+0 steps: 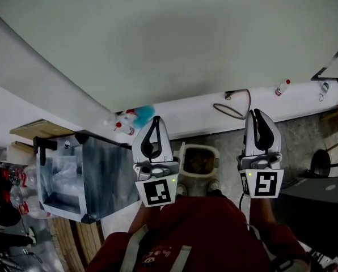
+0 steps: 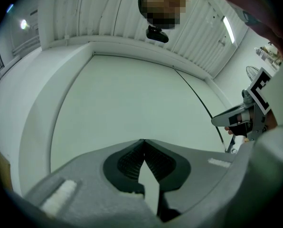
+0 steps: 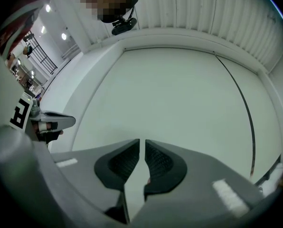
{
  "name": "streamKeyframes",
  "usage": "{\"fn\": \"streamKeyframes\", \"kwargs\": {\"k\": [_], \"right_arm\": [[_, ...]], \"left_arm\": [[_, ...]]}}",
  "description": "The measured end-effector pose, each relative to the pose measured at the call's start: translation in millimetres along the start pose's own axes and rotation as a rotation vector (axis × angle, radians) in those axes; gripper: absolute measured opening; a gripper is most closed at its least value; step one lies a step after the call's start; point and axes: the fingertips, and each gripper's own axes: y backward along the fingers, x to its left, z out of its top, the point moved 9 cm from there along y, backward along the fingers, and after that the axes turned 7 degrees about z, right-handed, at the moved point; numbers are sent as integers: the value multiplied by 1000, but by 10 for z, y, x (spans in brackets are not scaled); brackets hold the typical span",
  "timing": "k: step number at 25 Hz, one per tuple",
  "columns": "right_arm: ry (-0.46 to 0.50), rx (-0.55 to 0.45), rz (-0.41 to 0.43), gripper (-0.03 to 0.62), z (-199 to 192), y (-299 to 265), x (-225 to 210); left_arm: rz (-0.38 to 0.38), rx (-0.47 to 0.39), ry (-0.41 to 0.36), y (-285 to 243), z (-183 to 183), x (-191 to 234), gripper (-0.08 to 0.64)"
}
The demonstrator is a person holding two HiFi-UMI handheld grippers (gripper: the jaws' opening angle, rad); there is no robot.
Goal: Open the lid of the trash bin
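In the head view a small beige trash bin [image 1: 200,147] stands on the floor between my two grippers, near the person's feet; its top looks uncovered, with brownish contents showing. My left gripper [image 1: 155,119] [image 2: 143,141] is held up in the air, aimed at the pale wall, its jaw tips touching and nothing between them. My right gripper [image 1: 256,113] [image 3: 142,140] is raised alongside it, with a narrow gap between its pads and nothing in that gap. Neither gripper touches the bin. Each gripper view shows the other gripper at its edge.
A grey-blue plastic crate [image 1: 72,174] stands at the left below a wooden shelf [image 1: 38,129]. Bottles [image 1: 126,126] and a looped cable [image 1: 231,109] lie along the wall's base. A dark box [image 1: 319,203] sits at the right. The person's red top [image 1: 203,231] fills the bottom.
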Motion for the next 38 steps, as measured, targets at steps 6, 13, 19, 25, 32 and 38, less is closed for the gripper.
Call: {"fn": "streamKeyframes", "kwargs": {"k": [6, 13, 19, 25, 32, 38], "right_arm": [[10, -4, 20, 0, 24, 38, 15], [11, -18, 28, 0, 63, 69, 7], [7, 11, 7, 0, 12, 134, -17], [-2, 22, -1, 0, -28, 154, -44], [-20, -2, 6, 0, -27, 187, -80], [-26, 19, 4, 0, -70, 213, -112]], "left_arm": [[-7, 0, 1, 35, 29, -46, 5], [-11, 6, 3, 62, 55, -72, 5], [-15, 17, 3, 85, 62, -86, 5], [-8, 21, 17, 85, 44, -93, 5], [-7, 19, 14, 110, 65, -162, 5], [-5, 25, 7, 120, 74, -196, 5]]}}
